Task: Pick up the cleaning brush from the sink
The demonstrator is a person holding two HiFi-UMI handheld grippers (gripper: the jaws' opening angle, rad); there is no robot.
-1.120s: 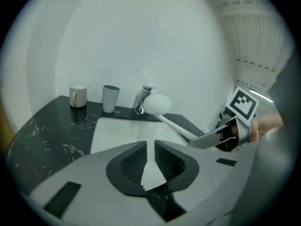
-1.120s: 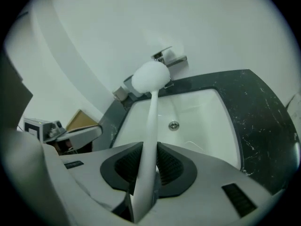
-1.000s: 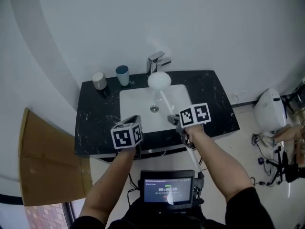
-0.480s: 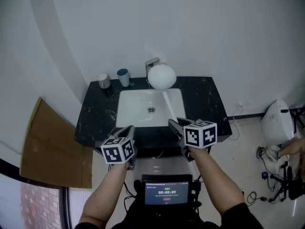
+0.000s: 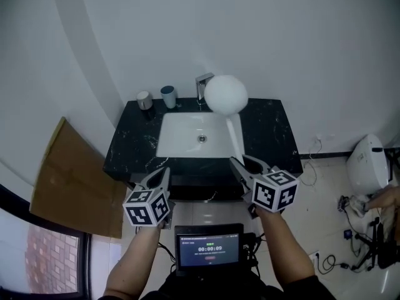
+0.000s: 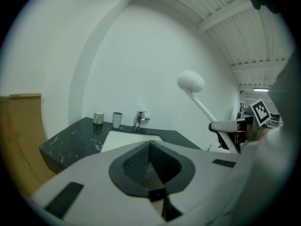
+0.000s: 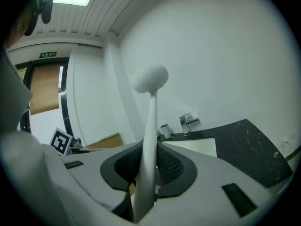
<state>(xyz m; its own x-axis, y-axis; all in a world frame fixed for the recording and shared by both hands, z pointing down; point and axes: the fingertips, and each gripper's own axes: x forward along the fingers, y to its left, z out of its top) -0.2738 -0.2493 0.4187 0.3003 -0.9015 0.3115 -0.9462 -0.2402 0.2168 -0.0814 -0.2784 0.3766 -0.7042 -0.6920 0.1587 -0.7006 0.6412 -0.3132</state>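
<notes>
Brush first, from the head view: the cleaning brush (image 5: 225, 94) is up out of the sink (image 5: 181, 136), its round white head level with the faucet (image 5: 203, 83) against the wall and its pale handle slanting down to the right tongs (image 5: 245, 164), which grip it low on the shaft. The left tongs (image 5: 161, 175) hang off to the other side, in front of the dark counter (image 5: 134, 142), touching nothing. A grey cup (image 5: 144, 99) and a blue cup (image 5: 168, 95) stand together at the back left corner of the counter. A cardboard sheet (image 5: 62, 180) leans by the wall on the left, and a small screen (image 5: 209, 249) sits low between the person's forearms.

From the left gripper view, the left tongs are pressed fully together with nothing between the pads. Beyond them lie the counter, both cups, the faucet and the white basin; the brush head floats high at the right, with the right tongs below it.

From the right gripper view, the right tongs are narrowed onto the brush handle, pads on either side of it. The handle rises nearly upright to the rounded head. The sink and faucet sit behind, to the right.
</notes>
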